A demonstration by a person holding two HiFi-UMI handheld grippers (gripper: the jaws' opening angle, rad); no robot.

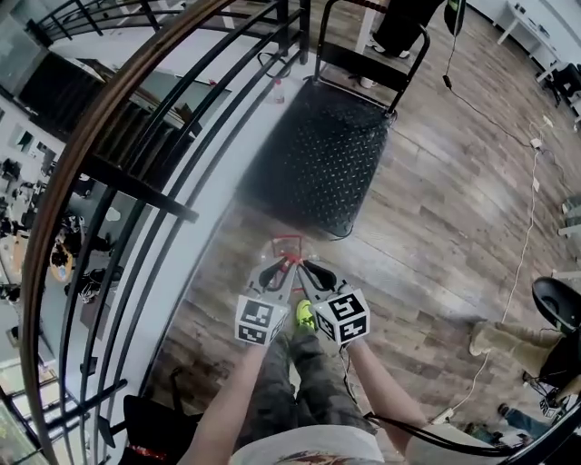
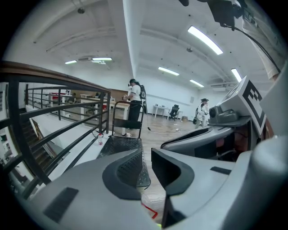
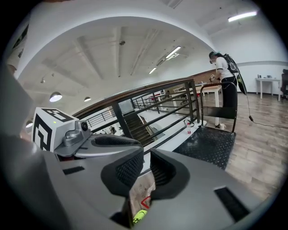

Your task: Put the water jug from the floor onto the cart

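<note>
The water jug point(image 1: 285, 247) is clear with a red handle and stands on the wood floor just short of the black platform cart point(image 1: 318, 154). Both grippers hang side by side right over it. My left gripper point(image 1: 279, 264) has its jaws slightly apart with nothing between them; through the gap in the left gripper view point(image 2: 146, 155) I see the cart point(image 2: 121, 146) and a bit of the red handle point(image 2: 150, 210). My right gripper point(image 1: 307, 265) is shut and empty; below its tips point(image 3: 146, 157) the jug point(image 3: 141, 191) shows.
A black railing point(image 1: 136, 136) with a wooden rail curves along the left, over a stairwell. A small bottle point(image 1: 279, 89) stands by the cart's far left corner. A person point(image 1: 399, 27) stands behind the cart's handle point(image 1: 372, 54). Another person's legs point(image 1: 508, 341) and a cable point(image 1: 522, 245) are at the right.
</note>
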